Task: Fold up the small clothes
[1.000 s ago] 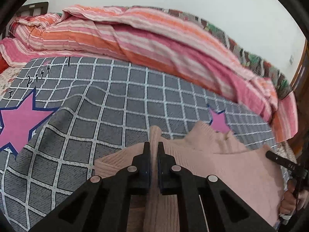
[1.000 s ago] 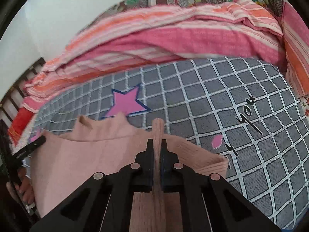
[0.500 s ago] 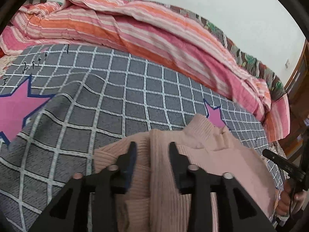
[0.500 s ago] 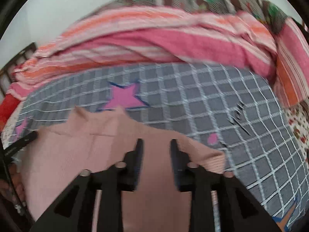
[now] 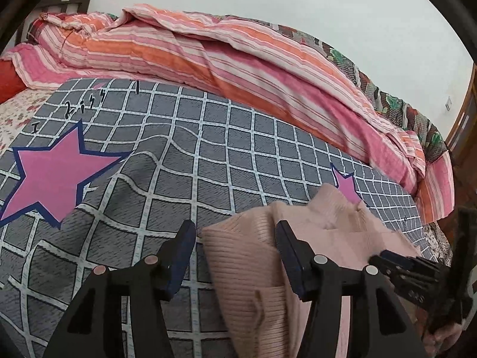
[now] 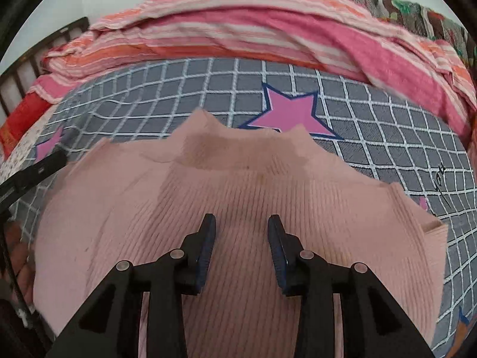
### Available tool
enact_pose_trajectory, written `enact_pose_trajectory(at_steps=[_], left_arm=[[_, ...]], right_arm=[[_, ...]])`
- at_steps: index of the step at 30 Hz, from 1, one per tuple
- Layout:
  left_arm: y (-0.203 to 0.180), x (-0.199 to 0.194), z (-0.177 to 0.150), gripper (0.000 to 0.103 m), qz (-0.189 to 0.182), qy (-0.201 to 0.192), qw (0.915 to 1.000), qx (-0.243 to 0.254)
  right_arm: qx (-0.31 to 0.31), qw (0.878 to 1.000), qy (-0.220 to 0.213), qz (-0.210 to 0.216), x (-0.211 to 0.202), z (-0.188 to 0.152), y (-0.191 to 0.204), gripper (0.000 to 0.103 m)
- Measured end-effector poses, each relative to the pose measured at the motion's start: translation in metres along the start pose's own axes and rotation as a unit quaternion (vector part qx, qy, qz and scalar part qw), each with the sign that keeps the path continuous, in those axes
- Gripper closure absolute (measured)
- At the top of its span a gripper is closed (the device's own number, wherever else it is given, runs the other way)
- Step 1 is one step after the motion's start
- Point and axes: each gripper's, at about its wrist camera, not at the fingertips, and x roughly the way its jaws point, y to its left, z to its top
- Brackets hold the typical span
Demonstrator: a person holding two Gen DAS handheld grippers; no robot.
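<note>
A pale pink ribbed knit sweater [image 6: 238,208] lies flat on the grey checked bedspread [image 6: 372,137], collar toward the far side. My right gripper [image 6: 241,223] is open and empty just above the sweater's middle. My left gripper [image 5: 235,232] is open and empty over the sweater's left edge [image 5: 247,253], where the knit lies folded in. The right gripper's tip shows at the right in the left wrist view [image 5: 387,261]. The left gripper's tip shows at the left in the right wrist view [image 6: 38,170].
A rumpled pink and orange striped quilt [image 5: 238,59] runs along the far side of the bed by the wall. The bedspread carries pink stars [image 5: 56,176] and black lettering. A dark wooden headboard [image 6: 18,68] stands at the left end.
Both grippers were shut on pinched folds of the sweater a second ago. Both have opened and let go, and the sweater now lies flat. The right gripper has drawn back over the sweater's middle.
</note>
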Motion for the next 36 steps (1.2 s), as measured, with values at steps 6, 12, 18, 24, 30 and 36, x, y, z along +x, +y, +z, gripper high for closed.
enact_pose_trajectory(at_steps=[6, 12, 18, 24, 30, 36], left_arm=[[0.007, -0.004, -0.001, 0.050, -0.003, -0.002, 1.0000, -0.008], [0.004, -0.007, 0.000, 0.049, -0.009, -0.010, 0.9999, -0.007], [0.005, -0.008, 0.000, 0.049, -0.014, -0.013, 0.9997, -0.014], [0.008, -0.011, -0.005, 0.049, -0.006, -0.019, 0.9995, -0.024], [0.013, -0.022, -0.013, 0.049, -0.011, -0.032, 0.9989, -0.034], [0.016, -0.035, -0.024, 0.048, -0.035, -0.037, 0.9982, -0.033]], right_arm=[[0.017, 0.999, 0.020, -0.017, 0.022, 0.017, -0.008, 0.069], [0.028, 0.999, 0.022, -0.019, 0.022, 0.020, -0.009, 0.069], [0.031, 0.999, 0.024, -0.004, 0.002, 0.007, -0.011, 0.069], [0.013, 1.000, 0.007, -0.010, -0.029, -0.014, 0.002, 0.069], [-0.012, 0.999, 0.006, -0.031, -0.044, -0.039, 0.020, 0.069], [-0.013, 0.999, 0.005, -0.038, -0.058, -0.055, 0.023, 0.069]])
